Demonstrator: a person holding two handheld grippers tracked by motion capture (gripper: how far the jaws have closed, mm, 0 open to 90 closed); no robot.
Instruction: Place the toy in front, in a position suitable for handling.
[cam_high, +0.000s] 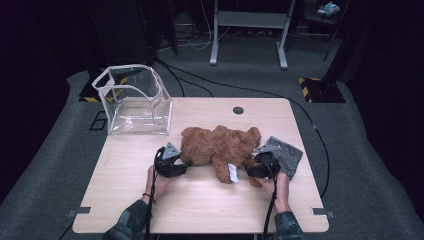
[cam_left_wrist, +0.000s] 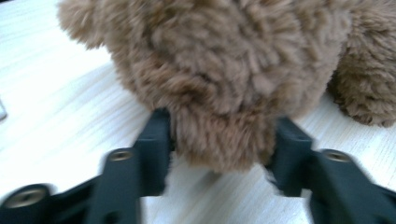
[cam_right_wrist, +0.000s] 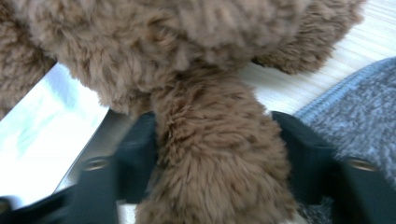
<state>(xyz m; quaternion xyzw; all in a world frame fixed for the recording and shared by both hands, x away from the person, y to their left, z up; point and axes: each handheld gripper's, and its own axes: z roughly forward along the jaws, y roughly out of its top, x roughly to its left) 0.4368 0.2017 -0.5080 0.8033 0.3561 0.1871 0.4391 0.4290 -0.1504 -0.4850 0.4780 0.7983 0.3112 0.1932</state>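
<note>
A brown plush teddy bear (cam_high: 220, 147) lies flat near the middle of the light wooden surface (cam_high: 200, 200), its body stretched from left to right in the high view, with a white tag (cam_high: 233, 172) hanging off the limb that points toward the person.

The left gripper (cam_high: 186, 162) sits at the bear's left end, held by the person's left hand (cam_high: 159, 184). In the left gripper view its two black jaws stand on either side of a rounded lump of fur (cam_left_wrist: 224, 135); they flank it closely and the fur brushes both inner faces, but they look parted rather than squeezing. The picture is blurred there, so I cannot be sure whether the pads lightly press.

The right gripper (cam_high: 248, 169) is at the bear's right end, near the head, held by the right hand (cam_high: 280, 187). In the right gripper view a furry limb (cam_right_wrist: 219, 158) runs down between its jaws, filling the gap from side to side; these jaws also appear spread around the limb and not pinching it hard.

A grey felt-like cloth (cam_high: 286, 156) lies just to the right of the bear, touching or nearly touching it, partly under the right gripper. A clear plastic bag with white trim (cam_high: 132, 100) stands open at the far left corner of the surface, apart from the bear.
</note>
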